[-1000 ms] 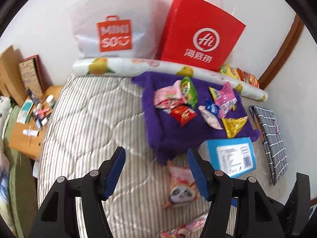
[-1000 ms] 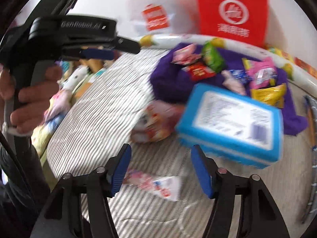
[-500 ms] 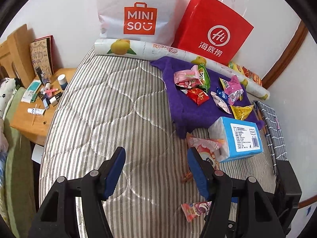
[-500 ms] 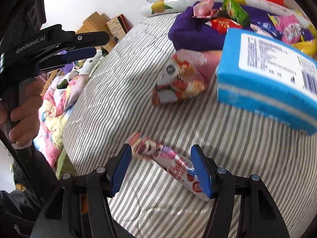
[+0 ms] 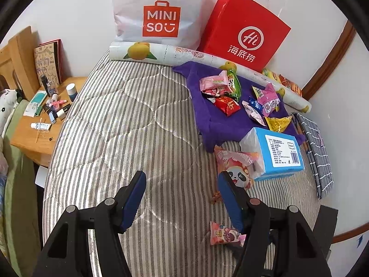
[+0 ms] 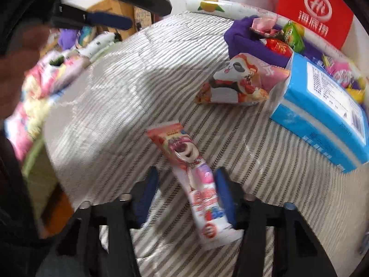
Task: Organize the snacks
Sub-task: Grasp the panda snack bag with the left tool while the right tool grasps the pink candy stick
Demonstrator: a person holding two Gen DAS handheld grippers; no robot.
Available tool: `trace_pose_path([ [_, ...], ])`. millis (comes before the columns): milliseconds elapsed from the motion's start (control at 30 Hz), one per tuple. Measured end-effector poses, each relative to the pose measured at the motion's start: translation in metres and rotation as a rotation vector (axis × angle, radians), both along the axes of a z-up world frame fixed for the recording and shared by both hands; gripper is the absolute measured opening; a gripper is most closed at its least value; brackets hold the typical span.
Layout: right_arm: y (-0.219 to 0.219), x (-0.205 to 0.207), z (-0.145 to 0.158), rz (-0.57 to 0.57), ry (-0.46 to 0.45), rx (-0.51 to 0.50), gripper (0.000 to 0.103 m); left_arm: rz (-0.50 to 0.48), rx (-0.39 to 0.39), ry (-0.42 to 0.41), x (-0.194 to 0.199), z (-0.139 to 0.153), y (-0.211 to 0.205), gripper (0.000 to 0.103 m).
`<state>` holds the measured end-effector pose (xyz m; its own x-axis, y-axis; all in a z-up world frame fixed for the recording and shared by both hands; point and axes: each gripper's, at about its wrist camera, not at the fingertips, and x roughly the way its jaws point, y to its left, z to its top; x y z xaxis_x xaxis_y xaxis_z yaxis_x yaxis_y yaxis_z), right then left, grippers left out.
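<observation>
The right gripper [image 6: 185,190] is pointing steeply down at the striped mattress [image 5: 129,120], and its blue jaws are closing around a long pink snack packet [image 6: 196,184]. The packet is lying flat on the near part of the mattress, running lengthwise between the jaws; the right pad is just beside its edge, while a gap is still showing on the left side, so the pads are not pressing it. Motion blur is softening this view.

The left gripper [image 5: 182,198] is hanging over the near middle of the mattress, also tilted well downward, its jaws standing about half open with nothing between them. In the right wrist view, it is showing at the far left, with a blurred hand [image 6: 16,69] wrapped around its grip.

Just right of the left gripper's right finger, a panda snack bag [image 5: 235,168] is leaning against a blue tissue pack [image 5: 276,154]. Farther back, a purple cloth [image 5: 219,124] is carrying a scatter of small snack packets [image 5: 227,105]. Against the far wall, a white Miniso bag [image 5: 159,11] and a red paper bag [image 5: 246,32] are standing behind a rolled fruit-print sheet [image 5: 161,52]. A wooden side table [image 5: 34,133] with small toiletries is sitting to the left.
</observation>
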<state>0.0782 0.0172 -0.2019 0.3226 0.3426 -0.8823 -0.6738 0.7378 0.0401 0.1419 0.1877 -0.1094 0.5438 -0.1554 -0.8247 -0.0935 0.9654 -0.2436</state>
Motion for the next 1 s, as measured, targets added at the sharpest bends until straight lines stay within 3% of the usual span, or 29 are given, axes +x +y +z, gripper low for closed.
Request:
trace_pose_path([
  [67,-0.003,-0.001,0.002,-0.007,-0.006,0.010,0.019,-0.004,-0.005,0.004,0.001,-0.002,-0.002,0.062],
  [467,-0.104,0.019,0.026,-0.287,-0.084,0.080,0.019,-0.125,-0.037,0.042,0.025,-0.029,-0.055,0.062],
  [700,-0.169,0.039,0.006,-0.494,-0.048,0.067,0.019,-0.172,-0.016,0.088,0.048,-0.043,-0.080,0.063],
  [1000,-0.189,0.051,-0.013,-0.554,-0.026,0.083,0.020,-0.199,0.005,0.135,0.066,-0.063,-0.095,0.061],
])
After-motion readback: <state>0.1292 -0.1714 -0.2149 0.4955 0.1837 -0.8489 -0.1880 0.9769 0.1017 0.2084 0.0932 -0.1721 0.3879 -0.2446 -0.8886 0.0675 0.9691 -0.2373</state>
